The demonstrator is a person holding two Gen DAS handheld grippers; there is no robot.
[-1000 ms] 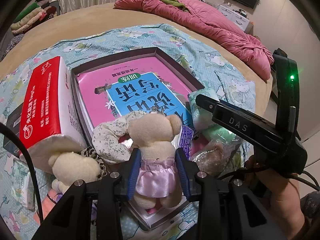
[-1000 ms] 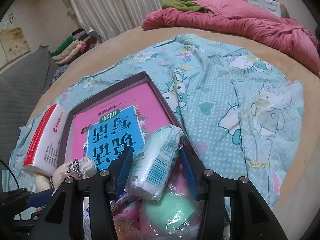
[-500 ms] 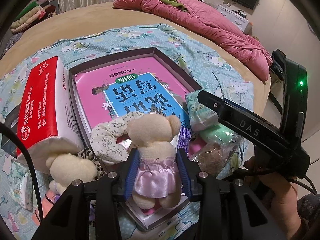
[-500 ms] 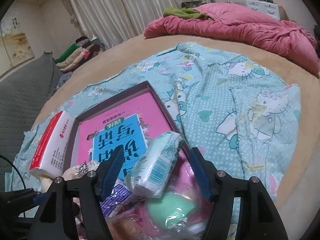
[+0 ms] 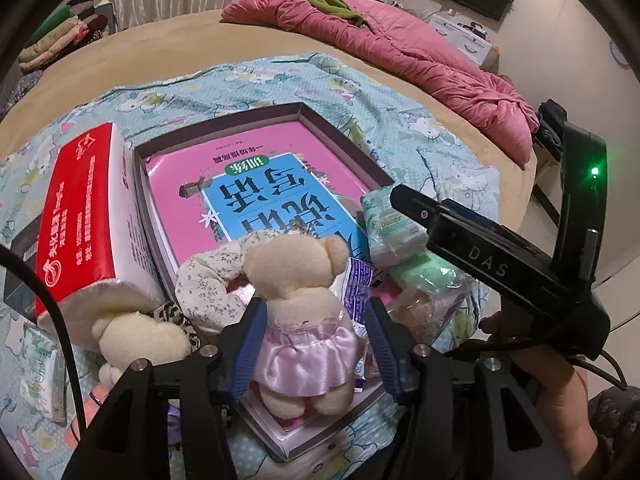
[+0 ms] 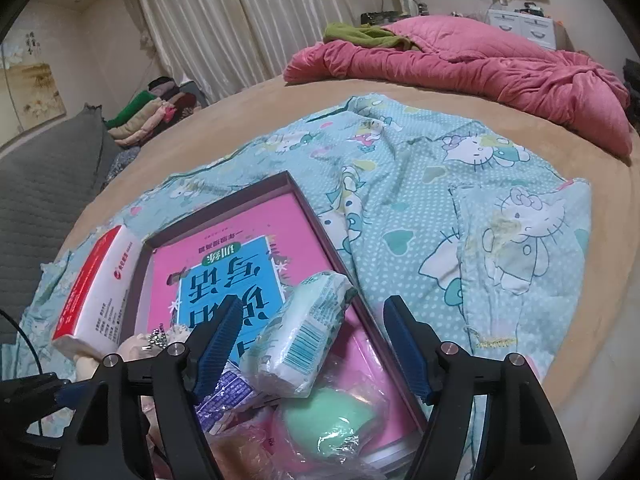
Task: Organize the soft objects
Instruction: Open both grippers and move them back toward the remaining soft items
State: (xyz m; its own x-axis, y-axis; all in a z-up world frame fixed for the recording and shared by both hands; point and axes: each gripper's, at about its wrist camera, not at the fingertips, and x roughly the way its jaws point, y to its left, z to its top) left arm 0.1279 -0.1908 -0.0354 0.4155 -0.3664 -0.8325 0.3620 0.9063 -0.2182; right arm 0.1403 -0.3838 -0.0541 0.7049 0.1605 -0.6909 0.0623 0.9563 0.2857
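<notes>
Plush and cream-coloured, a small teddy bear [image 5: 298, 300] in a lilac satin skirt sits upright at the near end of a shallow purple-rimmed box [image 5: 340, 136], on the pink and blue book cover [image 5: 256, 184] that fills it. The left gripper [image 5: 314, 350] straddles the bear's skirt; its jaws have just been opening, and the blue pads stand just off the fabric on both sides. A floral fabric ring [image 5: 212, 280] leans against the bear. In the box's right corner a wrapped pack of tissues [image 6: 304, 332] lies tilted on a green sponge in clear plastic [image 6: 328, 428]. The right gripper [image 6: 316, 348] brackets the pack; its jaws have also just been opening, with clear gaps either side. A second bear [image 5: 136, 336] lies outside the box's left wall under a red and white tissue box [image 5: 84, 216]. Everything rests on a teal cartoon-print sheet [image 6: 460, 216], beyond which a pink quilt [image 6: 480, 64] is bunched.
</notes>
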